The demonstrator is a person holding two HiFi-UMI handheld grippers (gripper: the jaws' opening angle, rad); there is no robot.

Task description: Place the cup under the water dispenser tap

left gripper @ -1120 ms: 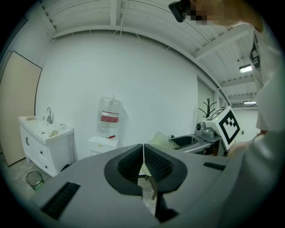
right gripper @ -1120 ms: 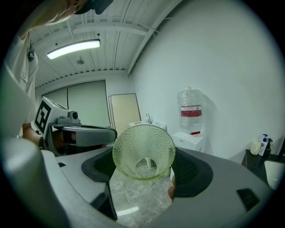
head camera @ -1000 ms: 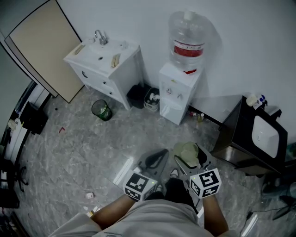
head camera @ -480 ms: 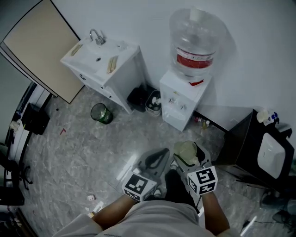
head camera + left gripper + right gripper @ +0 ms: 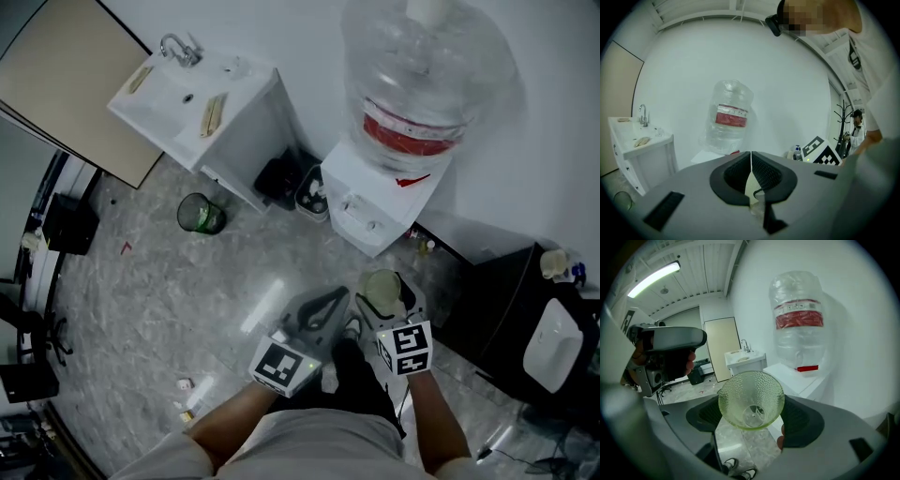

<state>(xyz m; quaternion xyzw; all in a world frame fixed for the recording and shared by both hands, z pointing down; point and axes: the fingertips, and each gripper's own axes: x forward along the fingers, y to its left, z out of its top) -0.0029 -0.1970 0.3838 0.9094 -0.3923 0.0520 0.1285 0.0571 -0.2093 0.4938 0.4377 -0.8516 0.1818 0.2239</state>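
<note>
Half done, seemingly: right gripper [image 5: 752, 414] pinches the pale-green dimpled glass cup [image 5: 751, 398], left gripper [image 5: 751, 165] pressed together, white water dispenser [image 5: 373, 192] unreached.

1. The water dispenser [image 5: 370, 202] stands against the wall in the upper centre-right of the head view, with the bottle [image 5: 422, 84] on top of it.
2. The sink cabinet [image 5: 202, 103] stands left of the dispenser, in the upper left, with the faucet [image 5: 173, 47] at its back edge.
3. A board [image 5: 56, 84] leans at the far upper left, beside the sink cabinet.
4. A pair of bins [image 5: 281, 183] sits on the floor between the sink cabinet and the dispenser.
5. A round bin [image 5: 200, 214] stands apart, below the sink cabinet in the frame.
6. A low cabinet [image 5: 497, 319] stands at the right edge, right of the dispenser.
7. The cup [image 5: 381, 291] sits between the jaws of the right gripper [image 5: 384, 295] at lower centre, below the dispenser in the frame.
8. The left gripper [image 5: 333, 305] is just to the cup's left.
</note>
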